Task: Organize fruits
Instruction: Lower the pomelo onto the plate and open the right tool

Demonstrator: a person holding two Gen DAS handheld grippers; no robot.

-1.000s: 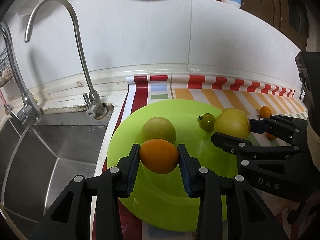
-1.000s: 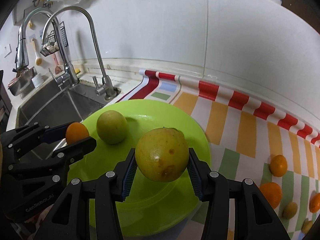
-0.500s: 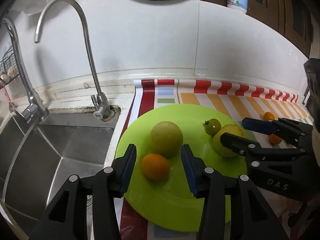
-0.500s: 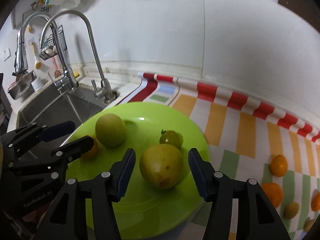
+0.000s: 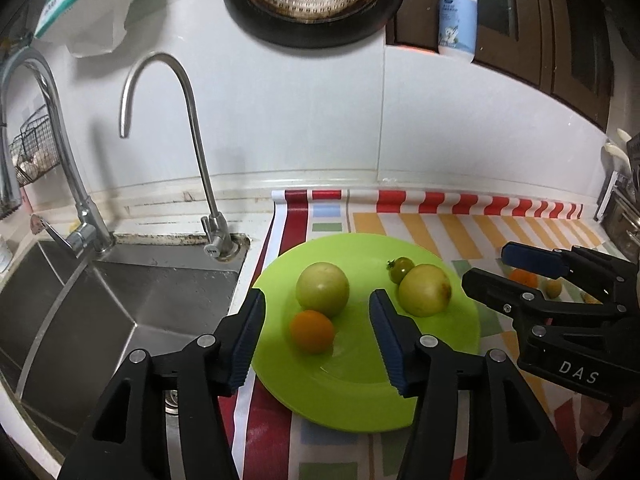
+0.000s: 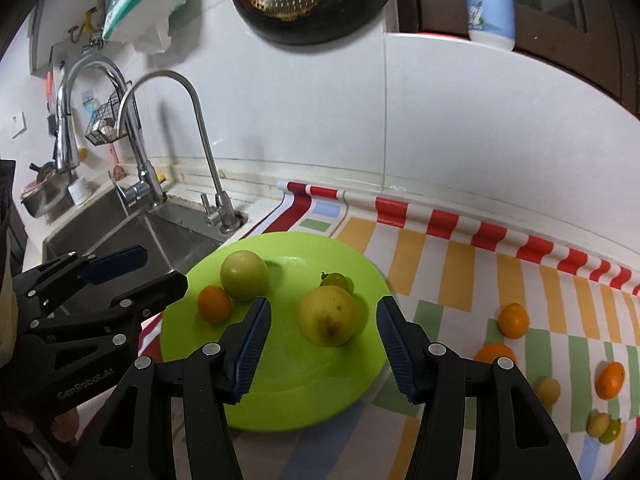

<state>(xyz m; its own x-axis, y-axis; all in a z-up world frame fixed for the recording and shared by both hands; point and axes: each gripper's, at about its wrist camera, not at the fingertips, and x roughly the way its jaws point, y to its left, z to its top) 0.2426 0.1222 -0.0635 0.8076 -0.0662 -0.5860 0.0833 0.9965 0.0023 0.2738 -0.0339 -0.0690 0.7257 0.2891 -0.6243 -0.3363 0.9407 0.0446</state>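
Note:
A lime green plate [image 5: 360, 380] [image 6: 288, 392] lies on the striped mat beside the sink. On it rest a small orange [image 5: 312, 331] [image 6: 215, 303], a round green-yellow fruit [image 5: 322, 289] [image 6: 244, 275], a larger yellow fruit [image 5: 425, 290] [image 6: 327, 315] and a small green tomato [image 5: 401, 269] [image 6: 337, 280]. My left gripper [image 5: 317, 296] [image 6: 164, 268] hovers above the orange, its jaws opening with nothing gripped. My right gripper [image 6: 324, 302] [image 5: 486, 266] is open above the yellow fruit, clear of it.
Several loose oranges [image 6: 513, 320] and small yellow fruits [image 6: 548, 391] lie on the mat [image 6: 460, 264] to the right of the plate. A steel sink [image 5: 100, 300] with a tall faucet [image 5: 192, 140] is to the left. The white wall stands close behind.
Both grippers let go of their fruit: the orange and the yellow fruit now rest on the plate. Both sets of jaws have widened, and both grippers have pulled back and up.

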